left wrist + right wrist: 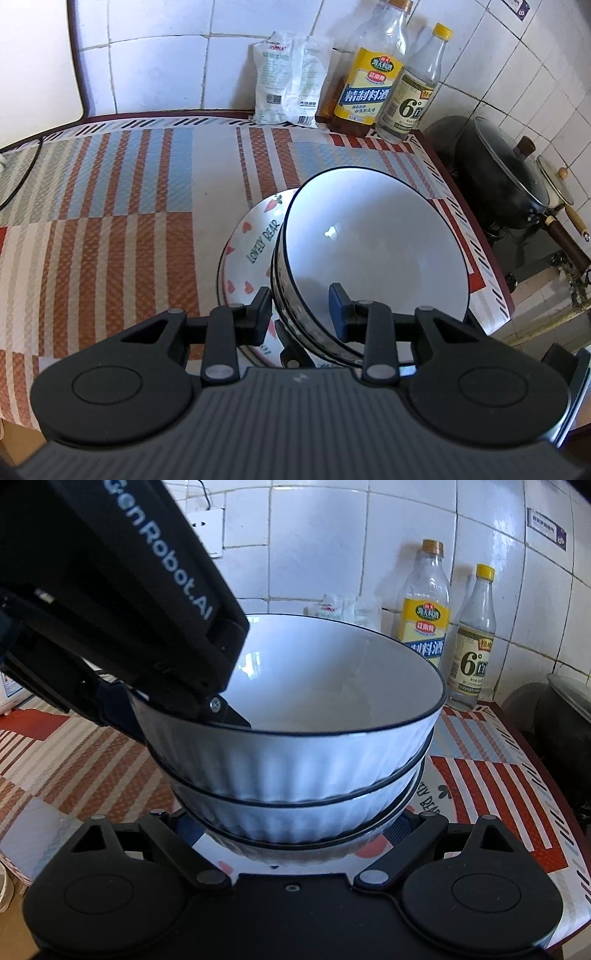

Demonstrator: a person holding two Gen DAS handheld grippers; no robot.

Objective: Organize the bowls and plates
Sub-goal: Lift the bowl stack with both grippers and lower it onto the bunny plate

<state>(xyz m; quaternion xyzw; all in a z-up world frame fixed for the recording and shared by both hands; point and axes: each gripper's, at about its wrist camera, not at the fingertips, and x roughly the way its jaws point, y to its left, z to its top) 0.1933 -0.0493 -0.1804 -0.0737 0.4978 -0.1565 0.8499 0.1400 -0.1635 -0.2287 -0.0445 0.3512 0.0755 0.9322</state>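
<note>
A: Left gripper (301,310) first, nearest thing in the left wrist view?

B: Fingers straddle the near rim of the top white bowl (373,258), one pad outside the wall, one inside. Gap between them looks wider than the wall, so spread around the rim, not pinching. From the right wrist view the left gripper (229,716) comes in from upper left with one finger tip dipping inside that same bowl (295,709).

A: Right gripper?

B: Right gripper (295,830) sits low, at the base of the bowl stack. Finger pads are hidden behind the bowls, can't tell if they're pressed on anything.

A: The bowls themselves?

B: Ribbed white bowls with dark rims, nested; at least two rims stacked under the top one. Stack sits on a plate (251,243) with red hearts and "LOVELY BEAR" lettering, plate flat on the striped tablecloth (110,206), near the right edge of the table.

A: Behind?

B: White packets (288,85) against the tiled wall, just beside them a yellow-label bottle (369,81) and a clear bottle (417,88) with yellow cap. Far right, off the table, a black wok (502,173) with glass lid on the stove.
</note>
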